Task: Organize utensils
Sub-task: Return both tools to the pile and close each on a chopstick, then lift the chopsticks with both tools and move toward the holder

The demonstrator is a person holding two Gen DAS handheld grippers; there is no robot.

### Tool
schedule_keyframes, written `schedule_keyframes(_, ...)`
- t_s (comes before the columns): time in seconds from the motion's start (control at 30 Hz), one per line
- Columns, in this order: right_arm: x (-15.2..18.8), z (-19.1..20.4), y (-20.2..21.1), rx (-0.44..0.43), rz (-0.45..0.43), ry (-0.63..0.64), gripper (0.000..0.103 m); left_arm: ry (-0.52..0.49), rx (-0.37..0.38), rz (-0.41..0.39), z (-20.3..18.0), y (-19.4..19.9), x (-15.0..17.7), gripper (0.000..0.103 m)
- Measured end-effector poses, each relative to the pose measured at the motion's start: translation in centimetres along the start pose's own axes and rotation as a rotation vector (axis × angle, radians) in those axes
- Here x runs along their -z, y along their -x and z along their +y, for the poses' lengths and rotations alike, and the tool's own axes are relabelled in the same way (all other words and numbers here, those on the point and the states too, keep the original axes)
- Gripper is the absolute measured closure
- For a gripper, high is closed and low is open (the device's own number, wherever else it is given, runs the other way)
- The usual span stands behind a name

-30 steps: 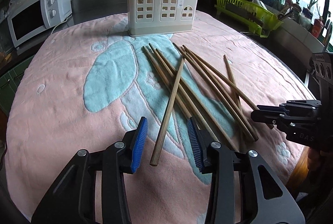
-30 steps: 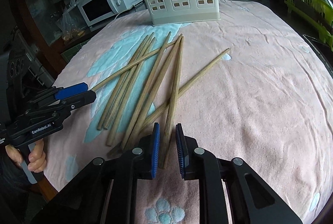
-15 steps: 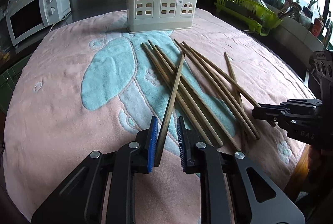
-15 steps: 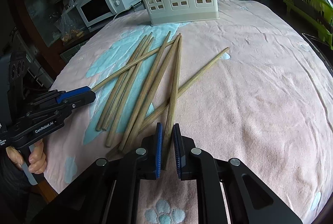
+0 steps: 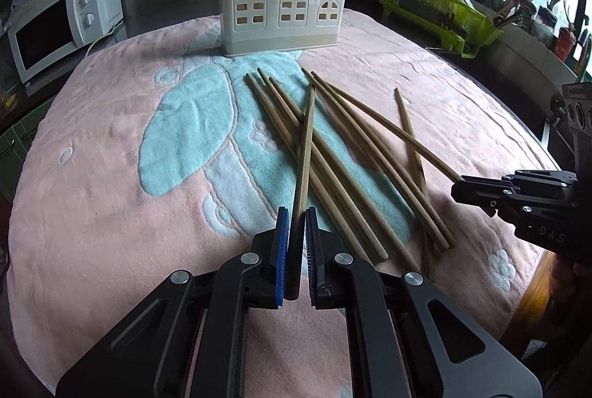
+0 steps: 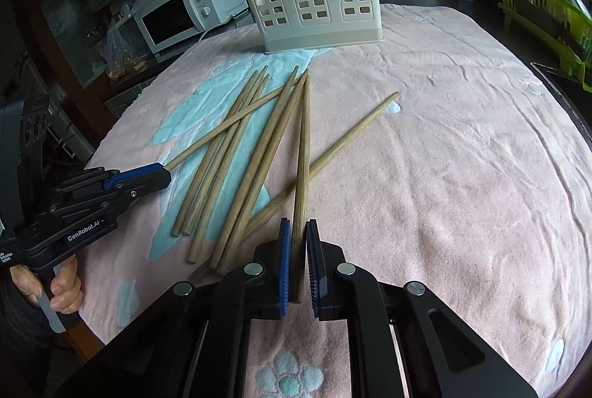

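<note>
- Already clamped: your left hand-held gripper (image 5: 295,250) pinches the thick end of one chopstick (image 5: 305,153), whose far tip rests across the other chopsticks (image 5: 355,157) on the pink towel (image 5: 92,146).
- Meanwhile your right hand-held gripper (image 6: 296,257) is pressed onto the butt of a second chopstick (image 6: 303,153), its shaft lying over the pile.
- Both sticks look light, stiff and smooth; held at the very end, each will likely swing or twist between the pads, so lift slowly and keep the tip low.
- Expect neighbouring sticks to roll when the crossed one leaves them.
- Ahead on the towel stands the cream utensil holder (image 5: 281,13), well apart from the pile, with two sticks already upright in it; aim the thin ends down into its open top.
</note>
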State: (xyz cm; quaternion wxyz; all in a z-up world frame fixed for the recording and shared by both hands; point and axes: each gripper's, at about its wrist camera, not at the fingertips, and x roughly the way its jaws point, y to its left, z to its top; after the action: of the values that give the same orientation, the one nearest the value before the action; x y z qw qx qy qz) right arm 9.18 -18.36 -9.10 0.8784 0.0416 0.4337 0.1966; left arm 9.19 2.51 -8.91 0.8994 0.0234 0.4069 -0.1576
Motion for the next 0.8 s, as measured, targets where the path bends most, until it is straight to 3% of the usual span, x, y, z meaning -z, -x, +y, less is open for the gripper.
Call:
schedule_keyframes(0.27,-1.5,0.4,3.2,0.045,-0.109,0.044,0.097,0.000,-0.009,-0.064,-0.2,2.4,-1.6,0.096)
schedule_keyframes(0.8,-6.9,0.3,7.0,0.044,-0.294,0.078,0.097,0.037,-0.006,-0.236,0.0,5.7,-6.7,0.097)
